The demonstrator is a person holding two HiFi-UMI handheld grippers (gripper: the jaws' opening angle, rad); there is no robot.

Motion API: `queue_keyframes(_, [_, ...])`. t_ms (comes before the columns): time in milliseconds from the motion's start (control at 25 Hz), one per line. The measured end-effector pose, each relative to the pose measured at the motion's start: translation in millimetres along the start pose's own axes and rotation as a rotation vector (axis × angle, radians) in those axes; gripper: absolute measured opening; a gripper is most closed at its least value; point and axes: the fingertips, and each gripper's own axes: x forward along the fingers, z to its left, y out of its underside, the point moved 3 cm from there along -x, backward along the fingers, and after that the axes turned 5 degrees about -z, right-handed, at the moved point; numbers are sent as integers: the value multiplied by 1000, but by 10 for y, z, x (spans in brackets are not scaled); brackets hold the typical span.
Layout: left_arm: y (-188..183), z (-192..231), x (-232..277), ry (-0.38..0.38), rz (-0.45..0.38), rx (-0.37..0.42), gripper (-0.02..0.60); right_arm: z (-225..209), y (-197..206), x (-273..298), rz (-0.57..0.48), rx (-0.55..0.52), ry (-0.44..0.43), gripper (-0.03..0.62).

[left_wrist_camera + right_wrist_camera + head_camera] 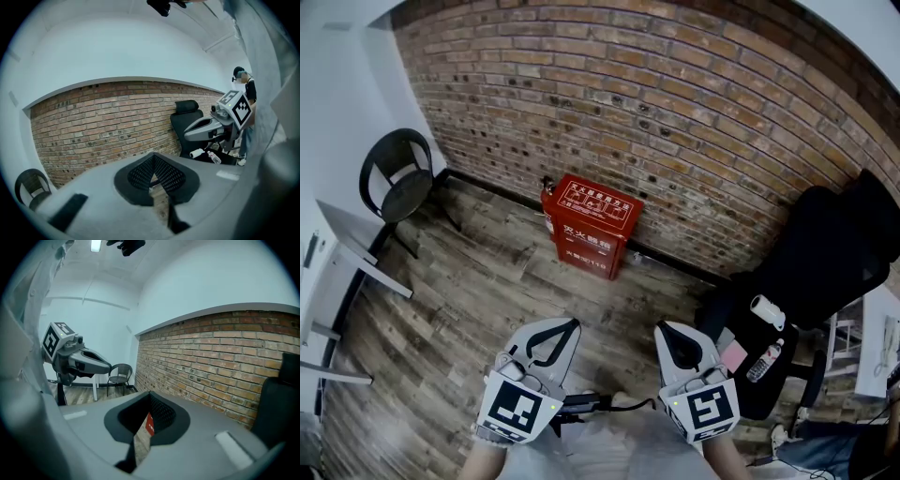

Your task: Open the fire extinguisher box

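Observation:
The red fire extinguisher box (592, 225) stands on the wooden floor against the brick wall (675, 103), its lid down. A sliver of the box (149, 423) shows through the slit below the right jaws. Both grippers hang side by side well short of the box, pointing toward it. My left gripper (571, 324) has its jaws together with nothing between them; its pads (164, 174) meet at the tip. My right gripper (667, 331) is likewise shut and empty. Each gripper appears in the other's view: the right gripper (187, 133) and the left gripper (108, 366).
A black round-back chair (398, 183) stands at the left wall beside a white table (347, 246). A black office chair (834, 262) at the right carries a white roll (766, 312) and a plastic bottle (766, 361). Bare plank floor lies between the grippers and the box.

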Motion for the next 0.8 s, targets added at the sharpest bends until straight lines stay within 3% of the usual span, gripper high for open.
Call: queue_keyframes(800, [38, 188, -189, -37, -12, 37, -2, 122, -67, 104, -23, -23, -4, 6])
